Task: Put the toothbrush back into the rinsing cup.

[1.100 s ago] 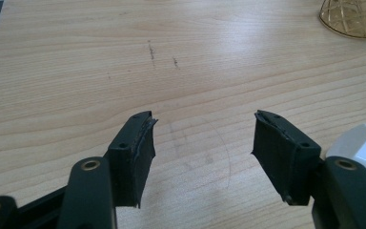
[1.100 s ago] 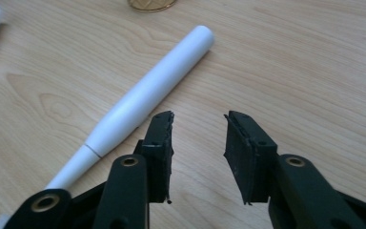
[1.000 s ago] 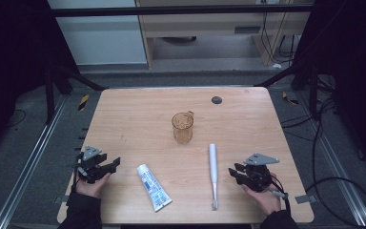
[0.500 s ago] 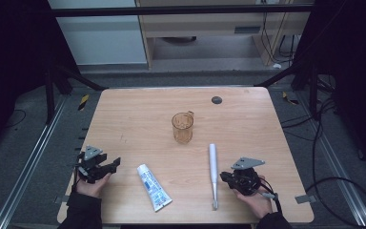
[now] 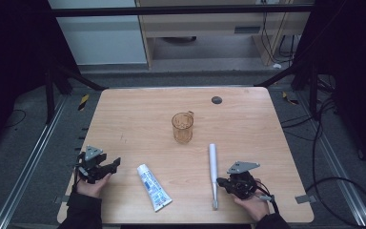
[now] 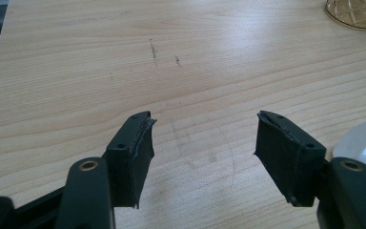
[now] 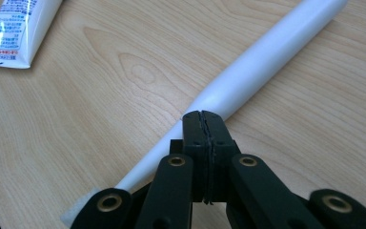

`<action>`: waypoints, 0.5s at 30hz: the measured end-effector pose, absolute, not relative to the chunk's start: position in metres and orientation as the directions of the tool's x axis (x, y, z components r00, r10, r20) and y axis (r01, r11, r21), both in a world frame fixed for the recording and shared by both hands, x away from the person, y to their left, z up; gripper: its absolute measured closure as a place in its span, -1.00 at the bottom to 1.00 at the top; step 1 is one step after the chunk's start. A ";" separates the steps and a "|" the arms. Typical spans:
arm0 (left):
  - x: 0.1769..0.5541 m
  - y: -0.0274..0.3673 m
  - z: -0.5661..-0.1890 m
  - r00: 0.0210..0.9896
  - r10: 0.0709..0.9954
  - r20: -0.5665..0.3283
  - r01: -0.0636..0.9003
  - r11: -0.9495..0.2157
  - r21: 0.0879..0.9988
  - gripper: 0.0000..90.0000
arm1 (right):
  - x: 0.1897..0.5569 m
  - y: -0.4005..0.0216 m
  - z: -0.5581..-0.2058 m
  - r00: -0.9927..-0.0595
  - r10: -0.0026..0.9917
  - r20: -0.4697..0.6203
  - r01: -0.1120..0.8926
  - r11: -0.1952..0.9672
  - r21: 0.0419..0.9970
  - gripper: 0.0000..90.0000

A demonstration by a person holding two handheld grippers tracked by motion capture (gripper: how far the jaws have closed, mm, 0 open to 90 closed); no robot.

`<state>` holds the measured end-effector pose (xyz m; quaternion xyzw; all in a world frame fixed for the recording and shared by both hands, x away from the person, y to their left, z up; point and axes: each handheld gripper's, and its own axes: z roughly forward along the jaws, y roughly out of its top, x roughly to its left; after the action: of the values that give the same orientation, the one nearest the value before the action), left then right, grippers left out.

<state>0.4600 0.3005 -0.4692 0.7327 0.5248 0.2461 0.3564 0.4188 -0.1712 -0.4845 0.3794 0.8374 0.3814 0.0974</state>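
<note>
Right gripper (image 7: 203,114) had just been closing, and its jaws were pressed pad to pad with nothing between them, sitting just over the thin neck of the white electric toothbrush (image 7: 248,76). The toothbrush lay flat on the table (image 5: 248,119), near the front right corner, handle end pointing toward the amber cup (image 5: 183,127) at the centre and brush end toward the front edge. It passed under and beside the jaw tips, not gripped. Left gripper (image 6: 202,143) was wide open and empty over bare wood near the front left corner. The toothpaste tube (image 5: 154,187) lay between the two grippers, untouched. Judged progress: nothing picked up yet; the grasp on the toothbrush remained to be made.
</note>
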 end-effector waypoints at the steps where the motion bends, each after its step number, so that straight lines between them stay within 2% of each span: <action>1: 0.460 0.300 -0.469 0.328 0.945 -0.014 0.594 -0.195 0.780 -0.19 | 0.419 -0.171 -0.485 -0.697 0.705 0.127 0.558 0.423 0.714 0.99; 15: 0.460 0.300 -0.469 0.331 0.944 -0.007 0.595 -0.203 0.778 -0.19 | 0.417 -0.165 -0.489 -0.718 0.684 0.132 0.558 0.452 0.696 0.98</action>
<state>0.4599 0.2999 -0.4694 0.7351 0.5232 0.2470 0.3535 0.4171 -0.1653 -0.4894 0.3661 0.8480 0.3740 0.0838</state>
